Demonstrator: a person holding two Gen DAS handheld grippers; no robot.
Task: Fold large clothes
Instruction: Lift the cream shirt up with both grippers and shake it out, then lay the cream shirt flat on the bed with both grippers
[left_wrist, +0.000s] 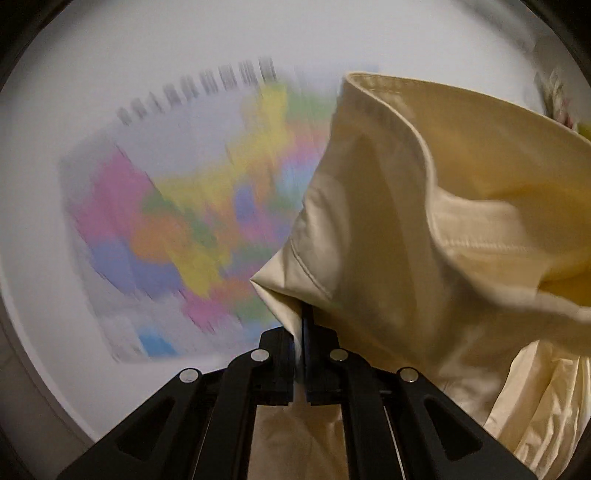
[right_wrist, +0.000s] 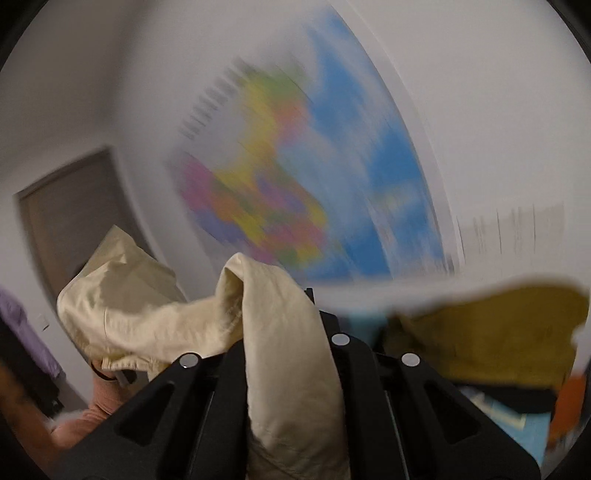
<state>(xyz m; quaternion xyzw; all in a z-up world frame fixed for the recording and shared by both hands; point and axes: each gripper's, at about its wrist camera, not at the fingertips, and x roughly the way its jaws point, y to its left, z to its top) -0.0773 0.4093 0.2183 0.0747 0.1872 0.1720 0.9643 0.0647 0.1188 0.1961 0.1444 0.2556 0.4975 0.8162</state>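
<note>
A cream-yellow garment (left_wrist: 424, 206) with stitched hems is lifted into the air. My left gripper (left_wrist: 301, 317) is shut on a corner of it, and the cloth billows up and to the right of the jaws. In the right wrist view the same garment (right_wrist: 280, 332) drapes over my right gripper (right_wrist: 291, 295), which is shut on a fold of it. The cloth hides the right fingertips. More of the garment (right_wrist: 118, 295) hangs to the left, toward the person's hand.
Both cameras point up at a white wall with a blurred colourful map poster (left_wrist: 207, 206), which also shows in the right wrist view (right_wrist: 295, 184). A grey door (right_wrist: 70, 214) stands at left. A mustard-yellow cloth (right_wrist: 498, 332) and dark items lie at lower right.
</note>
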